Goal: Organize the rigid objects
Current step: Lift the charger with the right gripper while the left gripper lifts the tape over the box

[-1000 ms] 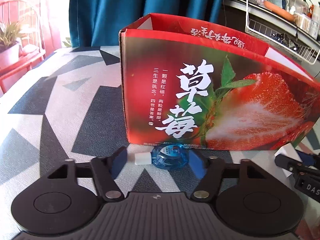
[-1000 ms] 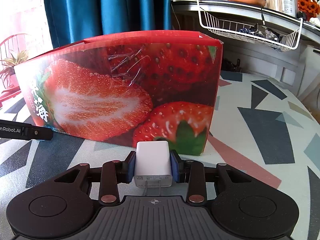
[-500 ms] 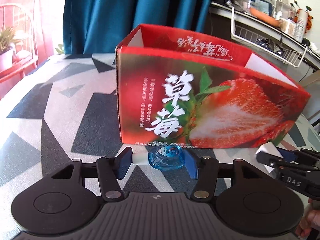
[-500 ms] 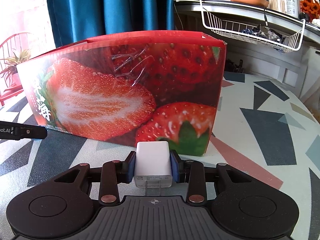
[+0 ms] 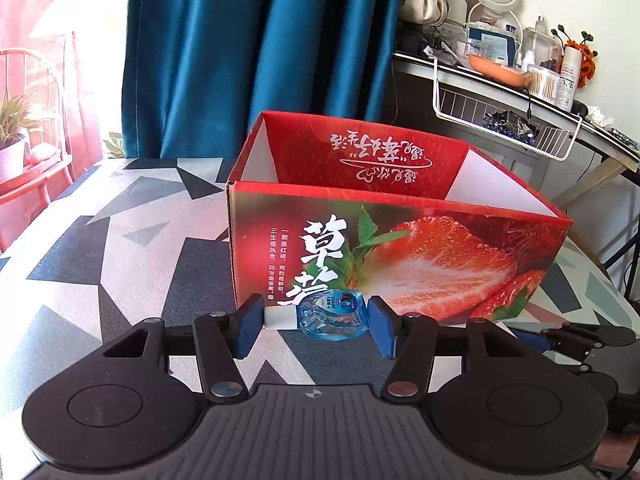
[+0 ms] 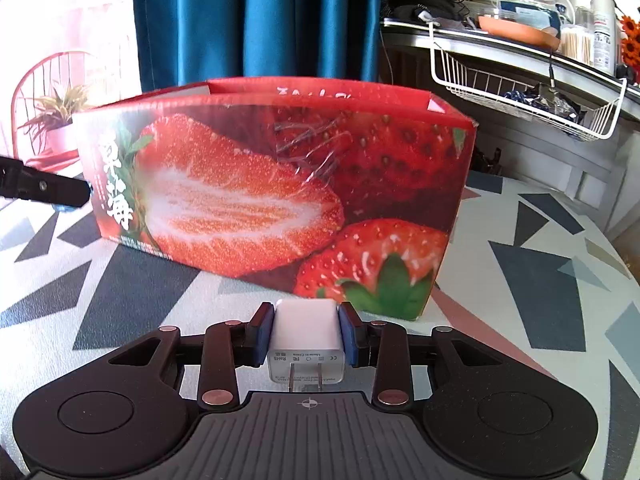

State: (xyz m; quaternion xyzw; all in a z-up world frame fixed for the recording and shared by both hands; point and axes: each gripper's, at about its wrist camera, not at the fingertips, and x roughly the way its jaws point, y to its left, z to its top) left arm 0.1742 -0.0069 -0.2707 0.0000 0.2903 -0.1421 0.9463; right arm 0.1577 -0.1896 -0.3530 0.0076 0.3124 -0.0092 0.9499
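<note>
Low in the left wrist frame, the left gripper [image 5: 316, 326] pinches a blue bottle [image 5: 334, 315] sideways, its white cap [image 5: 279, 317] against one pad, in front of the open strawberry box [image 5: 396, 240] at centre. Low in the right wrist frame, the right gripper [image 6: 306, 332] clamps a white charger [image 6: 306, 338], prongs toward the camera, before the same box [image 6: 280, 196] on the patterned table [image 6: 540, 280].

One strawberry box [image 5: 400, 240], one blue correction-tape dispenser [image 5: 334, 314], one white plug adapter [image 6: 306, 340], two grippers [image 5: 316, 324] [image 6: 306, 332].
</note>
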